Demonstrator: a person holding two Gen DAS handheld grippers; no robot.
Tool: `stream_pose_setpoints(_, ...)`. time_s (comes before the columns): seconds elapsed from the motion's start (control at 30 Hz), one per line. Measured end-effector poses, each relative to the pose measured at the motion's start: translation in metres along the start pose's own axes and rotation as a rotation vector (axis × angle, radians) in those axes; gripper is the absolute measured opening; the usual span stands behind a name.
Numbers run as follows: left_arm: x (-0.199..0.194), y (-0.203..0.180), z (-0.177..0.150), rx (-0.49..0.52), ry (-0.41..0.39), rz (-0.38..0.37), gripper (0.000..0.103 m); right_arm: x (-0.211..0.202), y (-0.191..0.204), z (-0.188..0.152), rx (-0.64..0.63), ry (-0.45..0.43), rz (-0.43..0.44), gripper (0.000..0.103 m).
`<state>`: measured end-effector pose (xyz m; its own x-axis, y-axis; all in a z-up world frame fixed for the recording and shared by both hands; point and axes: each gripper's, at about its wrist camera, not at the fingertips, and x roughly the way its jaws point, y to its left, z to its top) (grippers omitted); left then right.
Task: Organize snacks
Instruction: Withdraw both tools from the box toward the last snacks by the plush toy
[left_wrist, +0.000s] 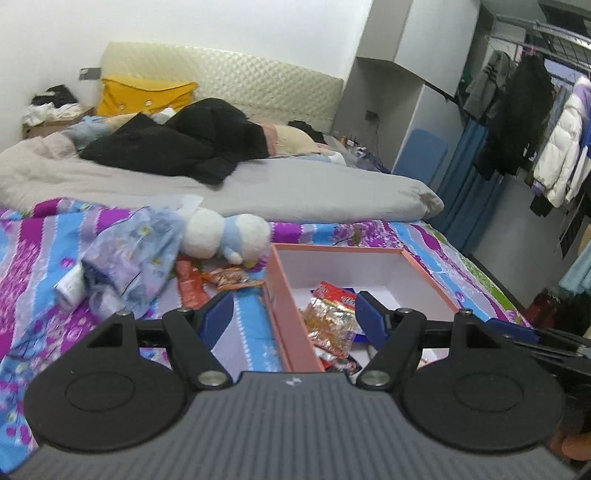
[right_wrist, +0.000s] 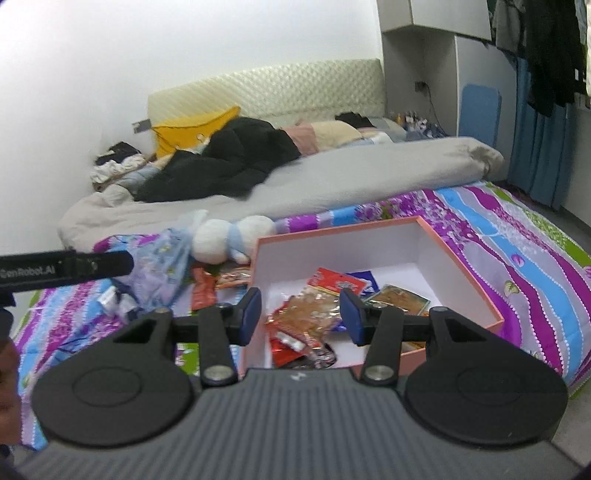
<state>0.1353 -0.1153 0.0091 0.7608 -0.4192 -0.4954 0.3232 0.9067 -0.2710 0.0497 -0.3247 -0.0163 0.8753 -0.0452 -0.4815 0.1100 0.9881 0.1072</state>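
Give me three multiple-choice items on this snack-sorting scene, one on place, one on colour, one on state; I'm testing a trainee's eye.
1. Where does the white and blue plush toy lie?
A. inside the box
B. on the patterned bedspread, left of the box
C. on the grey duvet

2. What colour is the outside of the open cardboard box?
A. salmon pink
B. green
C. black

3. What is between the right gripper fingers?
A. a snack packet
B. the plush toy
C. nothing, they stand apart

Key: B, it rests on the bedspread beside the box wall; A, the rim and walls show pink; C, the snack packets lie below in the box.
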Motion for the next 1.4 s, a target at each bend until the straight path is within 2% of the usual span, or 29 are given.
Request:
stream_pose_setpoints(0.27, -0.046, 0.03, -0.038, -0.03, -0.01, 0.034, 0.077, -0.027, 0.031, -0.028, -0.008, -0.039, 0.038, 0.05)
stream_pose_setpoints(0.43, -0.068, 0.05, -0.055, -0.086, -0.012, 0.036, 0.077, -0.03, 0.051, -0.042, -0.037, -0.035, 0.068, 0.05)
stream_pose_setpoints(0.6, -0.081, 0.058, -0.072, -0.097, -0.021, 0.061, 0.077, -0.031, 0.066, -0.058, -0.055, -0.024, 0.096, 0.05)
stream_pose_setpoints(1.0, -0.08, 0.075, -0.11, -0.106, 0.014, 0.098, 0.077, -0.024, 0.087, -0.09, -0.112, 0.007, 0.128, 0.05)
stream_pose_setpoints(1.4, -0.037, 0.106, -0.128, -0.179, 0.086, 0.108, 0.077, 0.004, 0.097, -0.104, -0.187, 0.051, 0.101, 0.05)
